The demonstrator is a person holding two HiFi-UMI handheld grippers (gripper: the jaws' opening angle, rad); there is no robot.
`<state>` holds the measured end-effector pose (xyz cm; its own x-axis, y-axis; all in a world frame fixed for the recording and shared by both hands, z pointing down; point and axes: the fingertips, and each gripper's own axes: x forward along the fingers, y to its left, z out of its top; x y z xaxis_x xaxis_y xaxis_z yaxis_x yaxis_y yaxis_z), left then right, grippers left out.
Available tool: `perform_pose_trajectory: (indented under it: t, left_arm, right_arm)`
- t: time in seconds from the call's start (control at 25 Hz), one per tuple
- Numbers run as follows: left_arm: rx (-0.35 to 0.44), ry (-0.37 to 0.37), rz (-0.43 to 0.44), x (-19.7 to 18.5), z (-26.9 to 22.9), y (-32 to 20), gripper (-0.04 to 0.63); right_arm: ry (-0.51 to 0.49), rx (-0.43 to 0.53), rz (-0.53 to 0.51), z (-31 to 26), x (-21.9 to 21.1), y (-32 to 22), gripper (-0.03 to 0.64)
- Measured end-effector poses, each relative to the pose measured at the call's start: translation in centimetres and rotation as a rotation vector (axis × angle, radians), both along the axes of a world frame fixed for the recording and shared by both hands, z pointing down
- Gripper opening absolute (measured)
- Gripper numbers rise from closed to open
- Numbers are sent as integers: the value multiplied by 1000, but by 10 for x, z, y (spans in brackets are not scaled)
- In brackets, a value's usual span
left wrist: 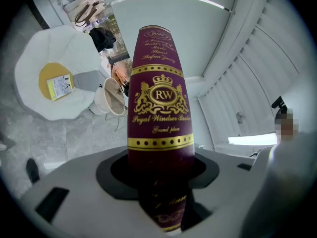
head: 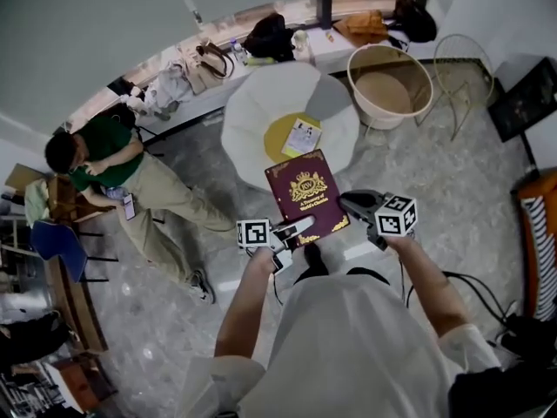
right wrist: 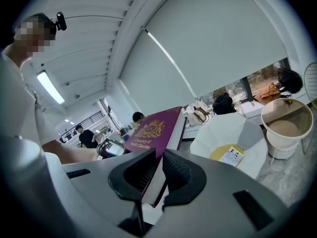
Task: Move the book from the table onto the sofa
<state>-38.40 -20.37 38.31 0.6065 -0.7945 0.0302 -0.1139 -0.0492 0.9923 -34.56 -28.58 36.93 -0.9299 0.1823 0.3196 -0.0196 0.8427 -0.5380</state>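
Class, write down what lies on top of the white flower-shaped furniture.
A small printed leaflet lies on its yellow centre. In the head view the maroon book covers the near edge of the furniture, so anything there is hidden.

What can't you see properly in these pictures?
- Sofa: I cannot pick it out in any view.
- Leaflet on the white table: its print is too small to read in every view.
- Book, head view: its near corners are covered by the left tongs and right tongs.
- Left gripper view: the book hides the tongs' pads.
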Motion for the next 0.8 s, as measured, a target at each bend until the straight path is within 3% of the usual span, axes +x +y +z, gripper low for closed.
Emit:
perform_pose_trajectory:
  t: [0.32,0.52,0.68,0.8]
  left_arm:
    - [5,-35,12,-53,15,-43,222]
    - [-31,-2,-10,-71,26,-67,222]
    - [-71,5,-52,-84,14,-126,223]
    - [-121,-14,-70,-88,49,-149,224]
  right_arm:
    - [24,23,13,8,-50,-42,61]
    - [33,2,15,19,-69,-77,61]
    - [53,-57,-37,10,-86,-142,62]
    - [55,-69,-85,38,-93,-168,62]
